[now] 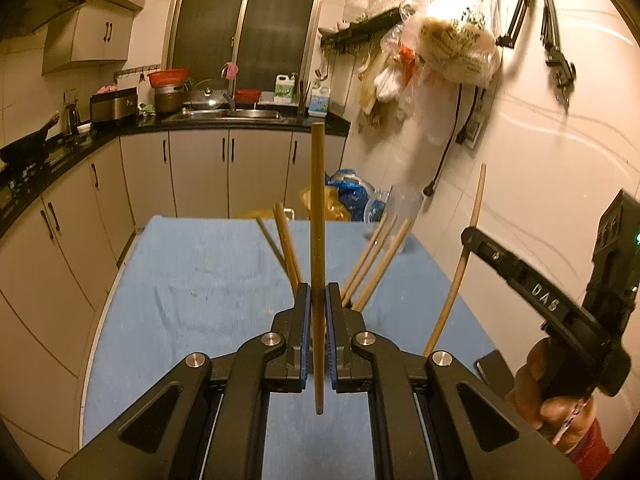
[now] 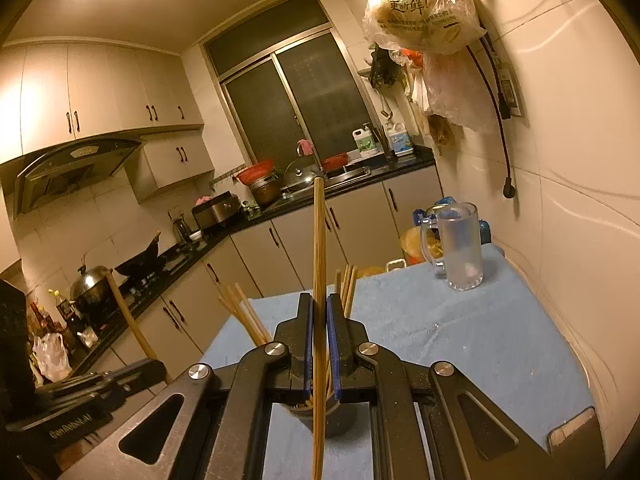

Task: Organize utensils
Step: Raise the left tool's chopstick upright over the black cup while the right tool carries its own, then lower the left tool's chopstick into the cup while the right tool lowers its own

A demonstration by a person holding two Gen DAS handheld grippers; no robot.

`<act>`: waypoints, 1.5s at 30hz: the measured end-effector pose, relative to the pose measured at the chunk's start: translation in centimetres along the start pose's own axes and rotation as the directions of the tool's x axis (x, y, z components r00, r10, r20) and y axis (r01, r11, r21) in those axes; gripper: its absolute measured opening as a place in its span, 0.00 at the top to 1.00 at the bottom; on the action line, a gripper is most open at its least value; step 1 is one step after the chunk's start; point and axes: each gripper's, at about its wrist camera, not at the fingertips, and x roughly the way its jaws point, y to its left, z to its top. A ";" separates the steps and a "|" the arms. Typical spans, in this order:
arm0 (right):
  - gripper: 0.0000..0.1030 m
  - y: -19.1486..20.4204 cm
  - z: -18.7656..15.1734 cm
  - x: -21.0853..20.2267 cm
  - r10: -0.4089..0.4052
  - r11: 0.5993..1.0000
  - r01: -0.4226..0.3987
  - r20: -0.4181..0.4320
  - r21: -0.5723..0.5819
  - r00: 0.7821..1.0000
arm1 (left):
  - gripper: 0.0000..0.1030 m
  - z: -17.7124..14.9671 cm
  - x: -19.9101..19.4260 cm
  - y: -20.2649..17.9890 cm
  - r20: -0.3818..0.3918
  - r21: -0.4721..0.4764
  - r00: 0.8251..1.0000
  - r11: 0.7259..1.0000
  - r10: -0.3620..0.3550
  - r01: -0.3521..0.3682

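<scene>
My left gripper (image 1: 318,294) is shut on a wooden chopstick (image 1: 318,208) held upright above the blue cloth (image 1: 192,280). My right gripper (image 2: 319,306) is shut on another wooden chopstick (image 2: 319,240), also upright; it shows at the right of the left wrist view (image 1: 464,256). Several more chopsticks (image 1: 372,264) fan out behind my left jaws. In the right wrist view they (image 2: 244,312) stand in a dark cup (image 2: 328,416) under my right jaws. A frosted glass mug (image 2: 460,248) stands at the cloth's far right.
The table with the blue cloth (image 2: 460,340) stands against the white tiled wall (image 1: 540,152) on the right. A phone (image 2: 576,436) lies at the table's near right. Kitchen counters (image 1: 48,152) run along the left and back. Bags (image 1: 448,44) hang on the wall.
</scene>
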 end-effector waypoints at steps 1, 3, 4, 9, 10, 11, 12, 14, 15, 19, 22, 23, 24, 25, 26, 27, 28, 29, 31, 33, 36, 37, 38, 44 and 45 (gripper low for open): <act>0.93 0.2 0.3 0.2 -0.004 1.000 0.004 0.004 -0.001 1.000 | 0.94 0.6 0.0 0.1 0.006 -0.003 1.000 1.000 -0.002 0.002; 0.93 0.3 0.9 0.5 -0.005 1.000 0.005 0.011 -0.002 1.000 | 0.94 1.4 0.0 0.2 0.014 -0.005 1.000 1.000 -0.004 0.004; 0.93 0.5 1.2 0.7 -0.008 1.000 0.008 0.019 -0.001 1.000 | 0.94 1.9 0.0 0.2 0.022 -0.006 1.000 1.000 -0.001 0.001; 0.93 1.1 2.4 1.9 -0.011 1.000 0.011 0.037 0.004 0.999 | 0.94 3.9 0.4 0.3 0.049 -0.007 0.999 1.000 0.002 -0.002; 0.93 1.3 2.7 2.2 -0.011 1.000 0.011 0.041 0.003 0.999 | 0.94 4.3 0.6 0.4 0.051 -0.012 0.999 1.000 -0.001 0.001; 0.93 1.4 2.9 2.6 -0.011 1.000 0.011 0.044 0.004 0.999 | 0.94 4.6 0.8 0.5 0.052 -0.017 0.999 1.000 -0.002 0.002; 0.93 1.5 3.0 2.8 -0.012 1.000 0.011 0.047 0.005 0.999 | 0.94 4.9 1.1 0.7 0.055 -0.022 0.998 1.000 -0.002 0.003; 0.93 1.7 3.3 3.5 -0.016 1.000 0.016 0.055 0.006 0.998 | 0.94 5.3 1.7 1.0 0.058 -0.034 0.998 0.999 -0.005 0.007; 0.93 1.8 3.3 3.9 -0.020 1.000 0.020 0.059 0.004 0.998 | 0.94 5.5 2.0 1.1 0.058 -0.039 0.998 0.999 -0.006 0.008; 0.93 2.4 3.5 5.5 -0.037 0.999 0.038 0.076 -0.012 0.996 | 0.94 6.0 3.6 1.7 0.054 -0.058 0.999 0.998 -0.008 0.011; 0.93 2.9 3.4 6.6 -0.053 0.998 0.056 0.092 -0.032 0.994 | 0.94 6.1 4.9 2.0 0.045 -0.073 0.999 0.997 -0.018 0.021; 0.93 3.0 3.3 7.0 -0.055 0.998 0.059 0.093 -0.037 0.994 | 0.93 6.1 5.3 2.1 0.043 -0.077 0.999 0.997 -0.020 0.023; 0.93 3.1 3.1 7.4 -0.059 0.997 0.063 0.092 -0.043 0.994 | 0.94 6.0 5.8 2.2 0.039 -0.079 0.999 0.997 -0.023 0.026; 0.93 3.1 2.9 7.8 -0.062 0.997 0.066 0.090 -0.048 0.994 | 0.94 5.9 6.2 2.3 0.035 -0.082 0.999 0.996 -0.025 0.027; 0.93 3.2 2.8 8.2 -0.063 0.996 0.068 0.088 -0.051 0.994 | 0.94 5.8 6.6 2.3 0.031 -0.083 0.999 0.996 -0.027 0.029; 0.93 3.2 2.5 8.7 -0.064 0.996 0.069 0.082 -0.054 0.995 | 0.94 5.7 6.9 2.4 0.028 -0.084 0.999 0.996 -0.029 0.031; 0.93 3.1 2.2 9.0 -0.064 0.996 0.069 0.077 -0.056 0.995 | 0.94 5.5 7.4 2.5 0.023 -0.085 0.999 0.996 -0.030 0.032; 0.93 3.0 2.1 9.3 -0.063 0.996 0.068 0.073 -0.058 0.995 | 0.94 5.4 7.8 2.6 0.019 -0.086 0.999 0.996 -0.033 0.034; 0.93 2.9 1.6 9.8 -0.065 0.995 0.069 0.063 -0.065 0.996 | 0.94 5.0 8.4 2.8 0.012 -0.090 0.999 0.995 -0.041 0.041; 0.93 2.8 1.1 10.1 -0.065 0.995 0.069 0.056 -0.068 0.996 | 0.94 4.6 8.6 3.0 0.010 -0.091 0.999 0.995 -0.044 0.044; 0.93 2.7 0.5 10.1 -0.063 0.995 0.066 0.050 -0.073 0.997 | 0.94 4.1 9.0 2.9 0.012 -0.089 0.999 0.995 -0.043 0.044; 0.93 2.7 0.3 10.0 -0.059 0.995 0.062 0.047 -0.077 0.997 | 0.94 3.9 9.0 2.9 0.017 -0.086 0.999 0.996 -0.037 0.038; 0.92 2.7 0.1 9.8 -0.057 0.995 0.061 0.047 -0.079 0.997 | 0.94 3.6 9.0 2.8 0.022 -0.085 0.999 0.996 -0.029 0.031; 0.92 2.8 -1.5 8.4 -0.059 0.991 0.065 0.057 -0.114 0.997 | 0.94 2.4 9.0 2.7 0.019 -0.074 1.000 0.997 -0.017 0.018; 0.92 2.6 -1.6 8.0 -0.059 0.992 0.065 0.055 -0.109 0.997 | 0.94 2.2 8.9 2.8 0.018 -0.073 1.000 0.997 -0.016 0.017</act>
